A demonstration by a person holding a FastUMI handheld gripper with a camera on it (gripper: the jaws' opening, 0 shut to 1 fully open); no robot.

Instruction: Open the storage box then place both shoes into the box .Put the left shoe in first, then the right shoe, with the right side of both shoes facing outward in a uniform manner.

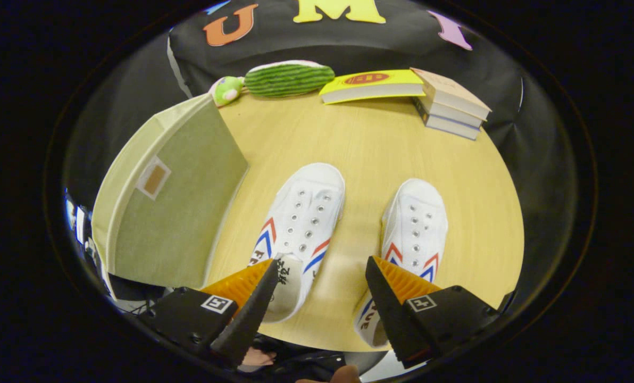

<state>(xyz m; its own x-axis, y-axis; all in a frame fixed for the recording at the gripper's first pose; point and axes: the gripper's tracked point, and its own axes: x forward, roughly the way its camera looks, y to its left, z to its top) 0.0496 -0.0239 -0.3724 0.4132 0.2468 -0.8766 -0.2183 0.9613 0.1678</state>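
Claw [317,287] spread apart, gripping nothing, above two white canvas shoes on wooden desk [370,143].
Left shoe [301,223] and right shoe [415,229] lie lengthwise, toes pointing away; closed olive fabric storage box [173,202] beside left shoe.

1. I count two white shoes on the table, side by side in the lower middle of the frame: a left-hand shoe [301,223] and a right-hand shoe [415,231].
2. I see one storage box [173,202] of pale green fabric, at the left of the frame.
3. I count three books along the upper right: one yellow book [373,85] lying alone, and a stack of two books [450,103] beside it.
4. I see one green plush toy [288,78] at the upper middle.
5. I count one gripper [319,292] with two fingers, spread apart at the bottom of the frame, nothing clamped between them.
6. I see one round wooden table [359,143].
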